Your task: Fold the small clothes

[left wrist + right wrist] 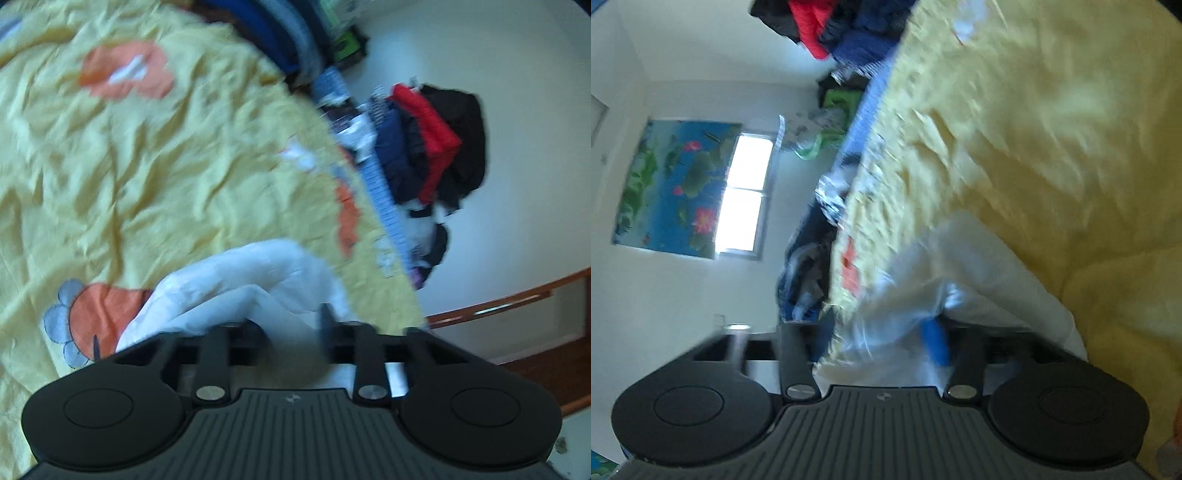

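Two claws sit low over the yellow bedsheet [155, 166]. Your left claw [284, 325] stands parted, the white garment [258, 273] bunched just ahead of it and between its fingers, not pinched. Your right claw [842, 339] is spread wider, the same white garment [979, 280] lying loose in front, a clothes pile [827, 33] far beyond.

Nothing readable for us here, both views are way too blurry. Only mark we spot is a tiny pale emblem on each gripper body at 6 o'clock, and we can't make that out either.
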Tool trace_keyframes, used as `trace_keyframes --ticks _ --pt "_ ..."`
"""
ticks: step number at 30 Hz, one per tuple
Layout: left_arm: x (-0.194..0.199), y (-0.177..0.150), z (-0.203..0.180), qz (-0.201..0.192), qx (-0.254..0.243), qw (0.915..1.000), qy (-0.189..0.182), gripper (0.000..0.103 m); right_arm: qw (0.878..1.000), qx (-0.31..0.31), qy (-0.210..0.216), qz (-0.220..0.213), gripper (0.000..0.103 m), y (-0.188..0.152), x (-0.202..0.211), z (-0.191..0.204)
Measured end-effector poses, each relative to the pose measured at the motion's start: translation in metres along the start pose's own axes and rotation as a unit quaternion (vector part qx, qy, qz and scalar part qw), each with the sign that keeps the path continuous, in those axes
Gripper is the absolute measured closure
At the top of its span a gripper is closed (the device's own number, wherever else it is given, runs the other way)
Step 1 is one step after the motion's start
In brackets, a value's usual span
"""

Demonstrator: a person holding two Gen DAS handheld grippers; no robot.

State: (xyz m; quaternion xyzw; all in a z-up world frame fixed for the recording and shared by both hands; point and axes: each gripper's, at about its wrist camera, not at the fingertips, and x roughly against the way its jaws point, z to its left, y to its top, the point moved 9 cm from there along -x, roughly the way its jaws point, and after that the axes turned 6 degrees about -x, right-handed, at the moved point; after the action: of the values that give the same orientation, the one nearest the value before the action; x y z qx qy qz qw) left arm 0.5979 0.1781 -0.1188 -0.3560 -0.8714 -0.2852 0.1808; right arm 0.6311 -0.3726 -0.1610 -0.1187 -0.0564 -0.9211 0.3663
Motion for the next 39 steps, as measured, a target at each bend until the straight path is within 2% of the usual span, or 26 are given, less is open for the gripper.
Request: trace_keyframes --ticks 2,5,6,7,8,10,11,13,16,17,18,19,21,24,29,31,36,38,39 --pt "0.022 0.005 -0.013 -0.037 -0.017 0.9992 -0.004 0.02 1.0 0.016 0.007 -0.011 0.018 0.005 0.009 0.013" --pt "0.055 0.009 -0.026 -0.08 -0.036 0.9961 -0.006 0.019 0.999 0.043 0.001 -0.028 0.019 0.008 0.029 0.029" --pt "0.064 0.009 -0.031 -0.094 -0.05 0.9942 0.012 0.019 0.997 0.068 -0.002 -0.033 0.019 0.005 0.037 0.038" --pt "0.076 0.004 -0.042 -0.116 -0.091 0.9886 0.033 0.019 0.994 0.107 -0.004 -0.029 0.019 -0.003 0.043 0.049" --pt "0.083 -0.003 -0.057 -0.136 -0.143 0.9792 0.046 0.019 0.99 0.142 -0.005 -0.021 0.018 -0.012 0.045 0.06" --pt "0.084 -0.023 -0.085 -0.162 -0.242 0.9537 0.074 0.019 0.981 0.191 -0.009 0.0 0.018 -0.03 0.037 0.078" --pt "0.075 -0.04 -0.102 -0.166 -0.297 0.9367 0.084 0.019 0.978 0.209 -0.007 0.014 0.017 -0.04 0.03 0.085" --pt "0.046 -0.07 -0.126 -0.145 -0.375 0.911 0.093 0.018 0.968 0.248 -0.01 0.034 0.016 -0.057 0.008 0.097" --pt "-0.002 -0.095 -0.144 -0.131 -0.454 0.8733 0.119 0.018 0.958 0.278 -0.048 0.05 0.013 -0.064 -0.029 0.092" --pt "-0.02 -0.095 -0.144 -0.129 -0.468 0.8629 0.141 0.018 0.957 0.276 -0.071 0.05 0.013 -0.06 -0.04 0.083" --pt "-0.034 -0.092 -0.141 -0.128 -0.475 0.8558 0.161 0.018 0.958 0.267 -0.094 0.049 0.012 -0.054 -0.049 0.073" --pt "-0.049 -0.088 -0.135 -0.113 -0.477 0.853 0.18 0.018 0.958 0.257 -0.114 0.054 0.014 -0.047 -0.057 0.061" --pt "-0.076 -0.081 -0.114 -0.062 -0.463 0.8586 0.211 0.018 0.956 0.247 -0.152 0.054 0.02 -0.035 -0.063 0.041" --pt "-0.093 -0.077 -0.091 -0.03 -0.453 0.8637 0.218 0.018 0.958 0.233 -0.152 0.065 0.024 -0.026 -0.063 0.023" --pt "-0.103 -0.065 -0.067 -0.009 -0.406 0.8902 0.207 0.013 0.971 0.178 -0.143 0.069 0.03 -0.009 -0.067 0.005" --pt "-0.107 -0.063 -0.061 -0.007 -0.395 0.8954 0.206 0.012 0.972 0.177 -0.141 0.07 0.032 -0.01 -0.067 0.0" --pt "-0.109 -0.073 -0.064 -0.022 -0.412 0.8851 0.215 0.01 0.97 0.197 -0.126 0.061 0.032 -0.015 -0.064 -0.003" --pt "-0.102 -0.073 -0.069 -0.028 -0.419 0.8809 0.218 0.01 0.973 0.183 -0.126 0.056 0.028 -0.015 -0.055 0.003" --pt "-0.096 -0.071 -0.073 -0.029 -0.417 0.8819 0.218 0.01 0.976 0.173 -0.124 0.052 0.027 -0.014 -0.047 0.01"
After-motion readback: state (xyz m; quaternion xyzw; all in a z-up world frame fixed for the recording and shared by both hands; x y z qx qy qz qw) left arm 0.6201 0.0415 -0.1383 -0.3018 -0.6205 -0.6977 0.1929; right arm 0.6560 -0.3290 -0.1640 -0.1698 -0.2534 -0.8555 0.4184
